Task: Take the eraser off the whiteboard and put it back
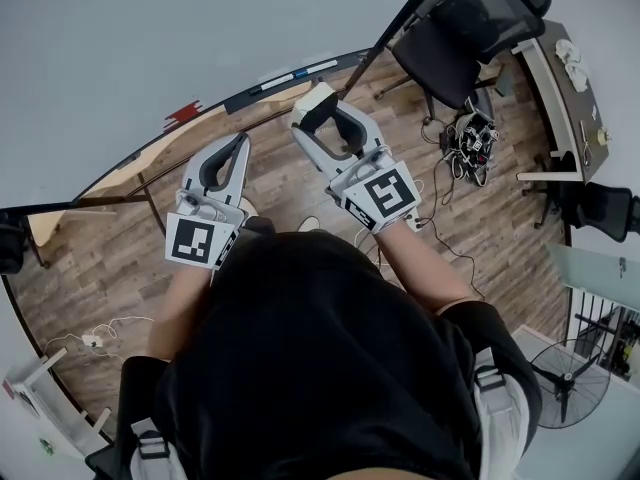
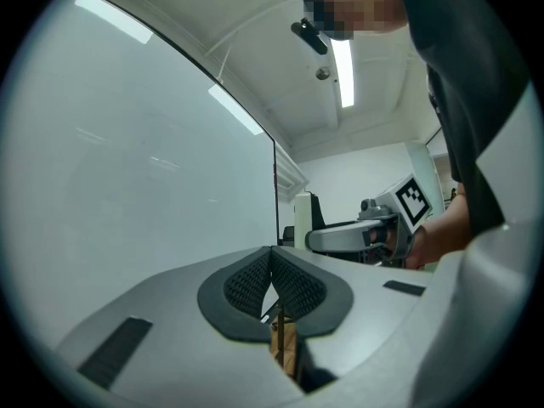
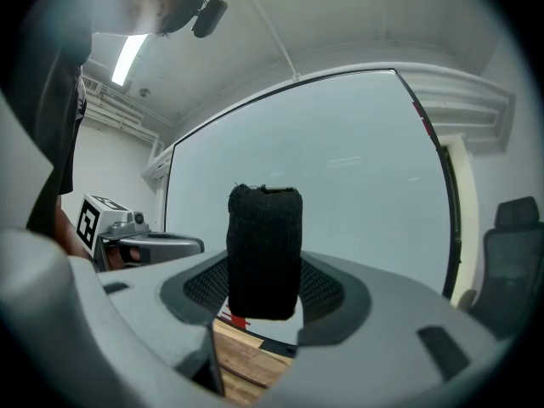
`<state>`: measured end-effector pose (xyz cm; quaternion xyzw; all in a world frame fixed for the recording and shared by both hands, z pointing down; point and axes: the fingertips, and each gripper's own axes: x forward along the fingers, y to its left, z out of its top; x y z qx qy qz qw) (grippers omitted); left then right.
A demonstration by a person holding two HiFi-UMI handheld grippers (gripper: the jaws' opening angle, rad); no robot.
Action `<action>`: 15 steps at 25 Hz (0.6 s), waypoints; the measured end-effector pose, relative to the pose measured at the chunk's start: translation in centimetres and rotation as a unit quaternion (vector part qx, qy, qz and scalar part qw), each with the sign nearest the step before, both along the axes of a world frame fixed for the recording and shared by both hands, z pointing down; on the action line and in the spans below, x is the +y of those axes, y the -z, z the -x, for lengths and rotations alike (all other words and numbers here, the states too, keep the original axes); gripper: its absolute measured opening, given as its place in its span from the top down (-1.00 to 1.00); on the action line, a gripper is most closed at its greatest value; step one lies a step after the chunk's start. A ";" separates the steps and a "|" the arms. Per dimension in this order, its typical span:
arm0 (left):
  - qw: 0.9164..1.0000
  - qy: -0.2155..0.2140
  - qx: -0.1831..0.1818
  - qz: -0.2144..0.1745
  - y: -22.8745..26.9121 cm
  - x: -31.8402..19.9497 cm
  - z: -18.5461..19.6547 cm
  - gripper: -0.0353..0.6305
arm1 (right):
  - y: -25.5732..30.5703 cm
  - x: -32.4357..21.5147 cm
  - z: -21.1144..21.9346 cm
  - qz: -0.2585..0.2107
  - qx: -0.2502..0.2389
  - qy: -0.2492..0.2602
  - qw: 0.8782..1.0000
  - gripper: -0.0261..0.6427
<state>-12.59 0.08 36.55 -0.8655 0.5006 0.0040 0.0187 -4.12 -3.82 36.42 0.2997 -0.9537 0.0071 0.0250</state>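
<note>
The black felt eraser (image 3: 264, 253) stands upright between the jaws of my right gripper (image 3: 265, 291), which is shut on it, just in front of the whiteboard (image 3: 340, 177). In the head view the eraser (image 1: 314, 97) shows its pale back at the tip of the right gripper (image 1: 316, 108), close to the whiteboard (image 1: 130, 38) and above its tray (image 1: 270, 86). My left gripper (image 1: 241, 144) is held level beside it on the left, shut on nothing. In the left gripper view its pads (image 2: 293, 283) meet at the tips, and the right gripper (image 2: 353, 236) shows beyond them.
Markers (image 1: 298, 73) and a red object (image 1: 185, 115) lie on the tray. A black office chair (image 1: 470, 18), a tangle of cables (image 1: 472, 138) and a desk (image 1: 565, 68) stand to the right. A fan (image 1: 570, 383) is on the floor at lower right.
</note>
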 end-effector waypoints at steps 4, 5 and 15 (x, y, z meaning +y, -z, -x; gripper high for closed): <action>1.000 -0.004 -0.001 0.001 -0.1 0.1 -0.5 0.91 | 0.0 0.4 -0.4 -0.002 -0.003 0.001 1.000 0.26; 1.000 -0.005 -0.001 0.001 -0.1 0.1 -0.5 0.91 | 0.0 0.4 -0.4 -0.003 -0.003 0.001 1.000 0.26; 1.000 -0.013 -0.004 0.000 0.2 -0.1 -1.9 0.91 | 0.1 0.1 -2.2 -0.008 -0.003 -0.021 1.000 0.26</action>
